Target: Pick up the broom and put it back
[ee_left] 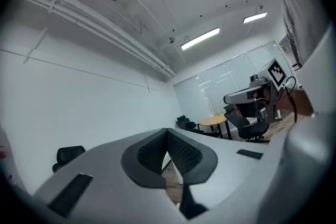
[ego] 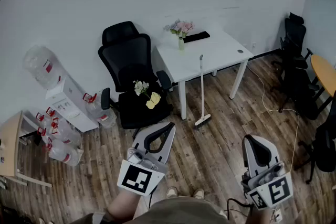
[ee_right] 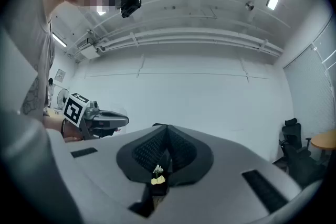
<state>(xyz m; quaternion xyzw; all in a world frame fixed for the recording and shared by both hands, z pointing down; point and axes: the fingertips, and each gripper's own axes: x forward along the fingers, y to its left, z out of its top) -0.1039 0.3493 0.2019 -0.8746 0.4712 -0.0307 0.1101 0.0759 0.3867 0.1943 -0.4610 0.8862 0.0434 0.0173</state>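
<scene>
The broom [ego: 201,91] stands upright with its pale handle leaning on the front edge of the white table [ego: 220,55]. Its brush head [ego: 202,121] rests on the wood floor. Both grippers are held low in front of me, well short of the broom. My left gripper [ego: 169,127] points toward the chair and broom; its jaws [ee_left: 167,131] meet at the tips with nothing between them. My right gripper [ego: 251,138] sits to the right of the broom, and its jaws [ee_right: 167,128] are also shut and empty.
A black office chair [ego: 132,68] with white and yellow flowers [ego: 146,94] on its seat stands left of the table. Water bottles [ego: 58,139] and a dispenser [ego: 65,99] line the left wall. More chairs [ego: 296,60] and a white cable [ego: 273,102] lie right.
</scene>
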